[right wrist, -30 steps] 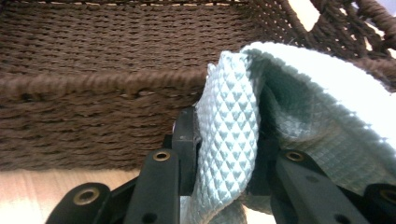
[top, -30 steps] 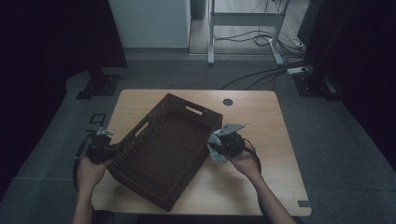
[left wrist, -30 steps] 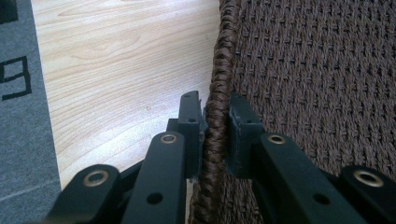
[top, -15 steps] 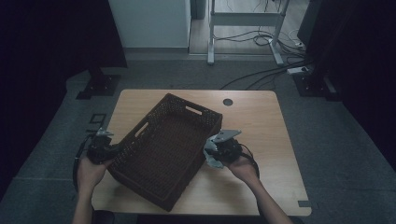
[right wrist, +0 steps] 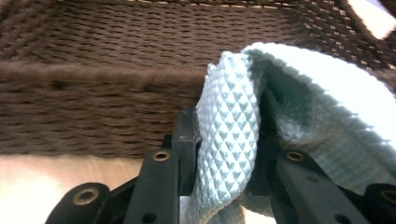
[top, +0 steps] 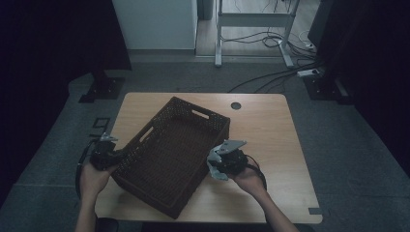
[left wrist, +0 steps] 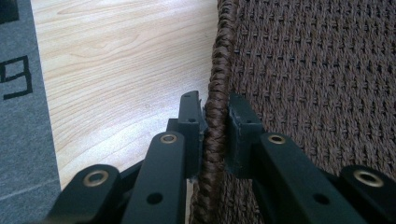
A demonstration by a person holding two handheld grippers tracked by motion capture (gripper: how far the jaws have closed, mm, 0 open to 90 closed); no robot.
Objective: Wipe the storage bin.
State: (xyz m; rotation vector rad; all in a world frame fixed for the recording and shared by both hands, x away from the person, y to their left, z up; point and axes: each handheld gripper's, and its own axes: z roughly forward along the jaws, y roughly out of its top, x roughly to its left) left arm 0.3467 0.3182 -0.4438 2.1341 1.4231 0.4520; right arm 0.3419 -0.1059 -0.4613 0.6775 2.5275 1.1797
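Note:
A dark brown woven basket [top: 171,154] lies at an angle on the wooden table [top: 263,125]. My left gripper [top: 121,155] is shut on the braided rim [left wrist: 215,112] of its left long side, one jaw inside and one outside. In my right gripper [top: 212,166], which is shut, hangs a folded pale blue waffle-weave cloth [right wrist: 233,140], just outside the basket's right wall [right wrist: 93,112] and level with its rim. The basket's inside looks empty.
A round cable hole [top: 236,105] sits in the table's far part. Grey carpet with a marking [left wrist: 16,77] lies past the table's left edge. A metal stand [top: 251,29] and cables [top: 270,77] are on the floor behind the table.
My right gripper with the cloth has slid along the basket's right side, nearer the person and slightly left. The left gripper and the basket have stayed put.

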